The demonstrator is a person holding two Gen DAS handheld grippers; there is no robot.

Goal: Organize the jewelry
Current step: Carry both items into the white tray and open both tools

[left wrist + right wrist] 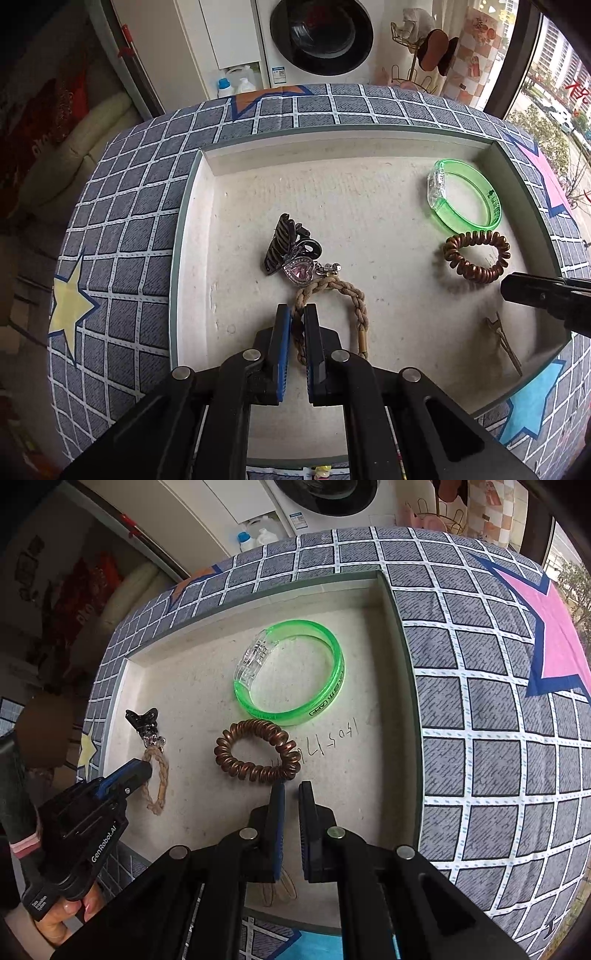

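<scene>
A shallow white tray [229,155] lies on a checked cloth. My left gripper [297,314] is shut on a braided tan rope bracelet [360,306], whose pink heart charm [301,274] rests against a black claw clip [282,242]. The rope bracelet [162,775] and left gripper [142,770] also show in the right wrist view. My right gripper [291,790] is nearly closed and empty, just in front of a brown spiral hair tie [256,755]. A green bangle [291,672] lies behind it.
A bronze hair clip [504,341] lies near the tray's right front corner. The right gripper's finger [532,291] reaches in from the right. The tray wall [402,657] stands to the right. A washing machine [321,37] and bottles stand beyond the table.
</scene>
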